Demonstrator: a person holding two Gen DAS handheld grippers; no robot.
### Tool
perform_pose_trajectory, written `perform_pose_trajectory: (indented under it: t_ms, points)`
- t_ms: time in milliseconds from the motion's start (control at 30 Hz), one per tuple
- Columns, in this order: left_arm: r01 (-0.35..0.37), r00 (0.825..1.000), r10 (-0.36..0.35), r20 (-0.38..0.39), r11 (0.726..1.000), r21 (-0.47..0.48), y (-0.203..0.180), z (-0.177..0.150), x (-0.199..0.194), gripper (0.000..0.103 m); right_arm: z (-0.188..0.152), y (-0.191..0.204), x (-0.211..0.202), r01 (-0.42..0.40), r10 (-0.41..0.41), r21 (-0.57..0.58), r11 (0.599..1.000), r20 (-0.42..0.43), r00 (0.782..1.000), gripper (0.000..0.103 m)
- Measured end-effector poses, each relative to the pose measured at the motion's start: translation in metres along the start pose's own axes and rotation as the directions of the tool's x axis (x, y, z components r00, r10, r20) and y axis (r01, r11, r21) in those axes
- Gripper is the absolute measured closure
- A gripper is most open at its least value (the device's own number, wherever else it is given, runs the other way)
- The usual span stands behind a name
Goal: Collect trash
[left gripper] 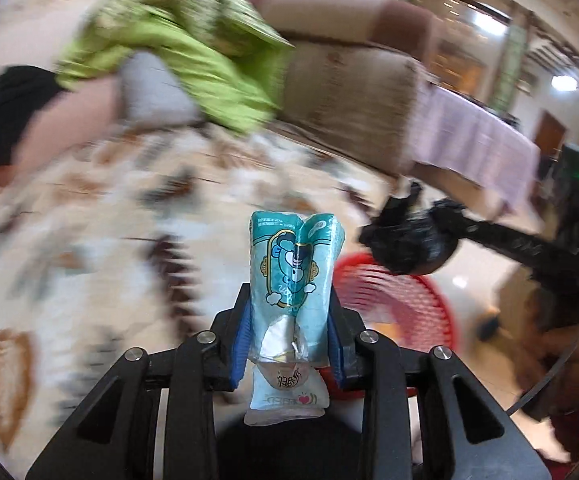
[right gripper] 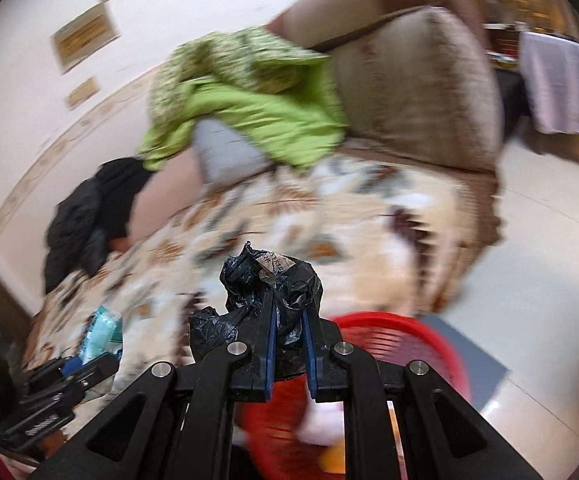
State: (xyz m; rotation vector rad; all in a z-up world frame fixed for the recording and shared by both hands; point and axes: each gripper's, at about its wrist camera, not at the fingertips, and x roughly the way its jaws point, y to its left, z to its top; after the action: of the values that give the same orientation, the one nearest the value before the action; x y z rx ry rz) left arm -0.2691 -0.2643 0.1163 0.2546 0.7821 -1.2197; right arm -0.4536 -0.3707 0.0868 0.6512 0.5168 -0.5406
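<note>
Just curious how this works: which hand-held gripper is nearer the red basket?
Right. The right hand-held gripper, clutching a black bag, hangs just above the red basket; the left hand-held gripper, holding a teal wrapper, sits farther back.

We see the left gripper (left gripper: 291,320) closed on a snack wrapper (left gripper: 295,264), and to its right the right gripper (right gripper: 289,320) clamped on a crumpled plastic bag (right gripper: 273,280). Below and near, right of the wrapper, sits a basket (right gripper: 421,344) on the floor (right gripper: 549,260). Beyond both lies a patterned sofa cover (left gripper: 109,220), with a blanket (right gripper: 257,108) and jacket (right gripper: 89,216) farther back on the sofa (right gripper: 417,92).
</note>
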Motion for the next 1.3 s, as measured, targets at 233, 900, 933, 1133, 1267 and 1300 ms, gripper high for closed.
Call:
perform_pose_trajectory:
  t_ms: [233, 900, 933, 1133, 1267, 1300]
  points:
    - [0.083, 0.986, -0.083, -0.147, 0.997, -0.003, -0.035, 0.004, 0.061, 0.051, -0.009, -0.047, 0.010, 0.154, -0.146, 0.065, 0.986, -0.102, 0.984, 0.046]
    - [-0.497, 0.857, 0.505, 0.103, 0.863, -0.089, 0.063, -0.065, -0.089, 0.004, -0.068, 0.099, -0.005, 0.446, -0.463, -0.218, 0.868, -0.033, 0.886, 0.000]
    - [-0.517, 0.847, 0.523, 0.095, 0.852, -0.082, 0.064, -0.067, -0.087, 0.004, -0.070, 0.100, -0.006, 0.455, -0.471, -0.211, 0.865, -0.033, 0.881, 0.000]
    - [-0.508, 0.852, 0.513, 0.103, 0.858, -0.071, 0.062, -0.070, -0.086, 0.004, -0.076, 0.103, -0.015, 0.467, -0.481, -0.205, 0.860, -0.019, 0.877, 0.000]
    - [-0.501, 0.857, 0.505, 0.104, 0.863, -0.067, 0.058, -0.068, -0.083, 0.004, -0.076, 0.101, -0.015, 0.471, -0.485, -0.195, 0.860, -0.029, 0.874, 0.000]
    - [-0.510, 0.852, 0.513, 0.104, 0.858, -0.056, 0.056, -0.068, -0.081, 0.004, -0.076, 0.099, -0.014, 0.471, -0.485, -0.192, 0.861, -0.033, 0.874, 0.000]
